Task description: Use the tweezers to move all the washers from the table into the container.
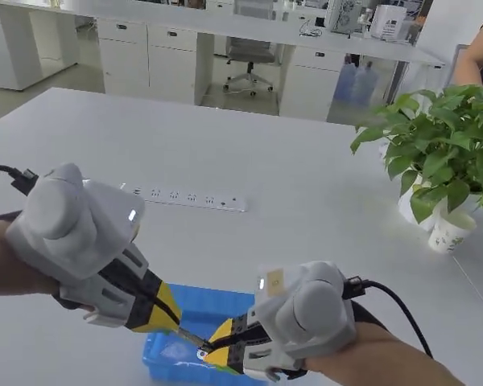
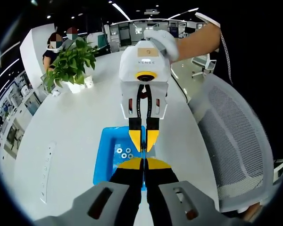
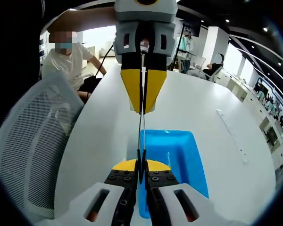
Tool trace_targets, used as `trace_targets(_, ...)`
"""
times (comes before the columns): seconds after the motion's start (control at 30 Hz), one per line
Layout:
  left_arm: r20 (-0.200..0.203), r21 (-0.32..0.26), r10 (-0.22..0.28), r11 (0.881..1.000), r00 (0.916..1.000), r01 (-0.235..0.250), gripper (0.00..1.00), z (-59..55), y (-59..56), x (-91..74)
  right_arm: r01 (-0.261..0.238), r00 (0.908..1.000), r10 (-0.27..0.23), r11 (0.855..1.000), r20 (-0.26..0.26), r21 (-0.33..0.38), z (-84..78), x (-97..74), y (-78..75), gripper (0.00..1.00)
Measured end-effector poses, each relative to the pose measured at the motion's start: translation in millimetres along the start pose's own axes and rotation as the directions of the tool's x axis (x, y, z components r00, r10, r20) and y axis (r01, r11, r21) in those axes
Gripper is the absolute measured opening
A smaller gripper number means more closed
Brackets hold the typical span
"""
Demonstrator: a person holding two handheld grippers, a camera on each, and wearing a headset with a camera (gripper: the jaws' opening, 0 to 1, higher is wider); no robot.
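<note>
Inside blue container (image 2: 106,165), small silver ring washers (image 2: 125,153); thin tweezers (image 3: 142,136) between closed fingers (image 3: 132,87) of left gripper (image 3: 142,111) and right gripper (image 2: 144,149).

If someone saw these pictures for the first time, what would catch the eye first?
The left gripper and right gripper meet tip to tip over a bright blue container on the white table, jaws shut on thin tweezers between them. A few washers lie in the container; a green plant stands at the right of the head view.
</note>
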State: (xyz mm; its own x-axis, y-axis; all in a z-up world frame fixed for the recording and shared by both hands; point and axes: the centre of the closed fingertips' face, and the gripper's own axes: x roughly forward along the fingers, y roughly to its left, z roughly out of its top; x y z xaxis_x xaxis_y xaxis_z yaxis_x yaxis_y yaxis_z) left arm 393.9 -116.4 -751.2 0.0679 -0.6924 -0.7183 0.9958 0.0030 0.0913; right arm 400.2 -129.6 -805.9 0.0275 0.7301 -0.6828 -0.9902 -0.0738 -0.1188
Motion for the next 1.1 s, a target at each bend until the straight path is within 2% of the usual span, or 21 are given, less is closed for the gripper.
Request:
trace_targets(0.23,-0.008,0.016,-0.010,1.000,0.9999,0.010,0.02,-3.3,-21.8,8.7,-0.034,0.9983,0.031,0.998,-0.050,-0.045,-7.6,-2.2,23.5,0.06)
trace_targets(0.27,-0.019,0.026,-0.011,1.000,0.9997,0.012,0.02,-6.2,-26.6,11.7,-0.040,0.9983,0.038,0.998,-0.045,-0.052,-7.3,-1.6,26.5,0.06)
trace_targets(0.37,-0.018,0.005,-0.030,1.000,0.9994,0.030,0.02,-11.4,-41.7,19.8,-0.060,0.9973,0.058,0.998,-0.045,-0.037,-9.5,0.7,36.9,0.06)
trace_targets(0.4,-0.002,-0.006,-0.033,0.999,0.9994,0.033,0.02,-11.0,-46.7,24.1,-0.067,0.9975,0.067,0.998,-0.024,-0.016,-9.1,3.4,41.8,0.06)
trace_targets(0.43,0.003,-0.006,-0.035,0.999,0.9994,0.035,0.02,-12.4,-48.1,27.3,-0.077,0.9967,0.077,0.997,-0.025,-0.006,-11.5,5.1,45.7,0.06)
trace_targets(0.53,-0.033,-0.010,-0.055,0.998,0.9979,0.055,0.02,-25.0,-60.2,40.8,-0.104,0.9930,0.104,0.995,-0.056,-0.008,-24.3,12.3,58.6,0.06)
trace_targets(0.57,-0.029,-0.014,-0.059,0.998,0.9978,0.059,0.02,-27.1,-61.3,43.5,-0.111,0.9908,0.110,0.994,-0.079,-0.015,-30.5,14.4,63.0,0.06)
trace_targets(0.73,-0.067,-0.022,-0.059,0.998,0.9960,0.058,0.02,-41.5,-64.9,46.8,-0.140,0.9852,0.141,0.990,-0.098,0.008,-43.4,20.4,75.4,0.05)
trace_targets(1.0,-0.118,-0.036,-0.072,0.997,0.9904,0.069,0.03,-60.9,-71.1,49.7,-0.136,0.9819,0.136,0.991,-0.132,0.010,-52.6,23.5,76.9,0.05)
trace_targets(1.1,-0.122,-0.041,-0.076,0.997,0.9897,0.071,0.03,-63.2,-73.3,51.0,-0.142,0.9796,0.142,0.990,-0.142,0.007,-54.9,25.0,79.6,0.06)
